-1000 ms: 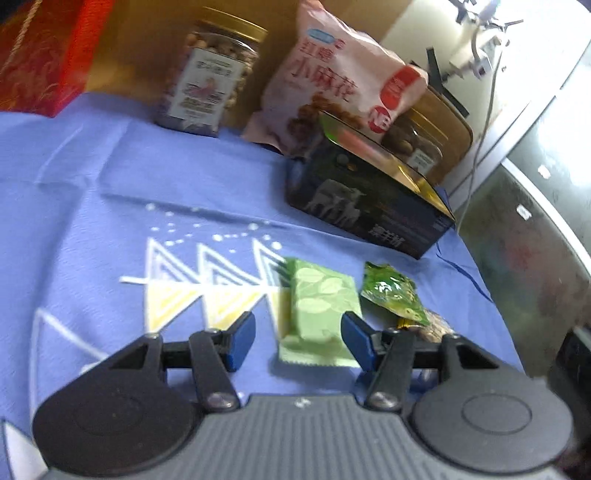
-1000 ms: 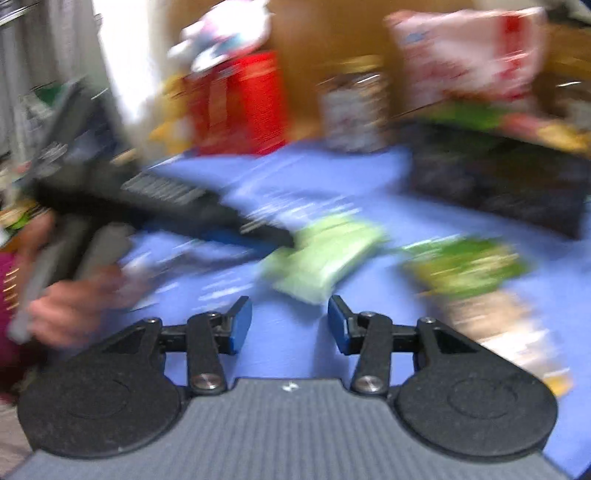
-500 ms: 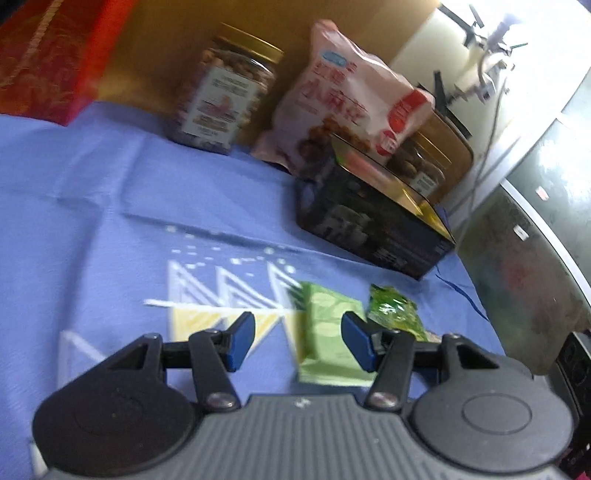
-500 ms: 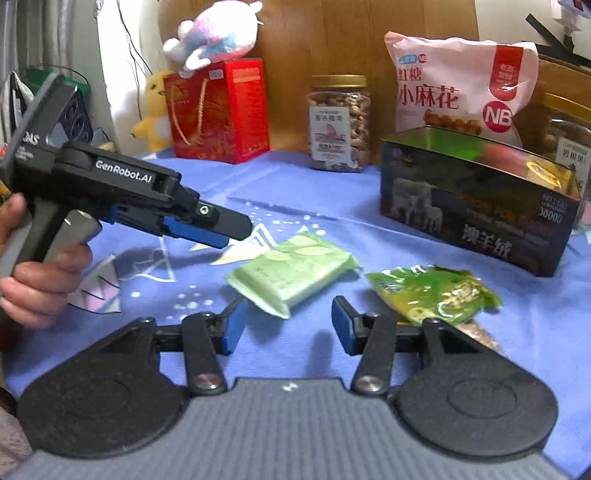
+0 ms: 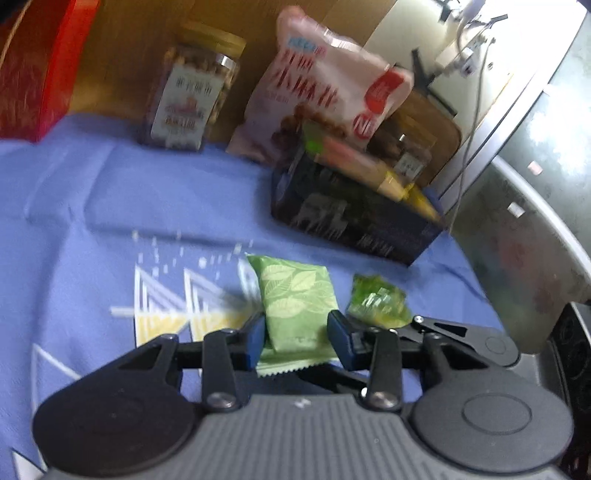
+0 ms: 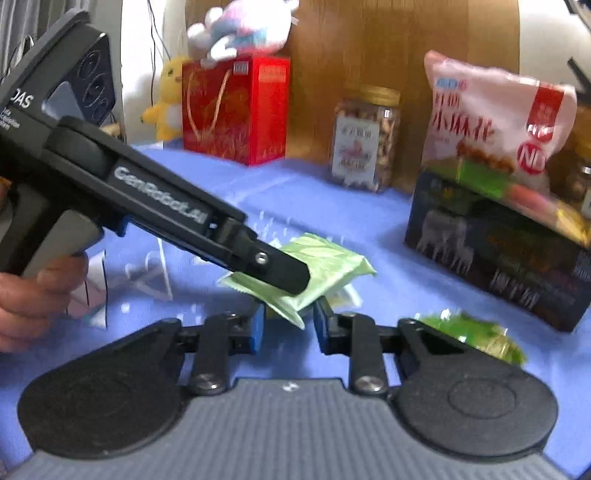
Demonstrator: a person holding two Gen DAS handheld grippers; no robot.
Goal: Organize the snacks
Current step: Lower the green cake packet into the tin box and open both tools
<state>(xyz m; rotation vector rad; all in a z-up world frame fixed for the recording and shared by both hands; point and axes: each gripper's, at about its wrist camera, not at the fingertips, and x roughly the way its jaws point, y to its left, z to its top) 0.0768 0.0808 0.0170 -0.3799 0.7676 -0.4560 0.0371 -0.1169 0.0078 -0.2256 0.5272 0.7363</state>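
A light green leaf-print snack packet point(image 5: 295, 299) sits between the fingers of my left gripper point(image 5: 297, 338), which is shut on its near end; in the right wrist view the packet point(image 6: 325, 266) looks lifted a little off the blue cloth. My right gripper point(image 6: 288, 325) is open and empty, just in front of the packet's corner. A crinkled green snack bag point(image 5: 376, 302) lies on the cloth to the right and also shows in the right wrist view point(image 6: 469, 332). A dark open box point(image 5: 354, 218) with packets inside stands behind.
A nut jar point(image 5: 192, 99), a pink snack bag point(image 5: 325, 92) and a red gift box point(image 6: 236, 107) stand at the back against a wooden panel. Plush toys point(image 6: 240, 26) sit on and beside the red box. The blue cloth point(image 5: 110, 206) covers the table.
My left gripper has moved forward and closed on the light green packet, which now looks raised. My right gripper has moved closer to it and narrowed.
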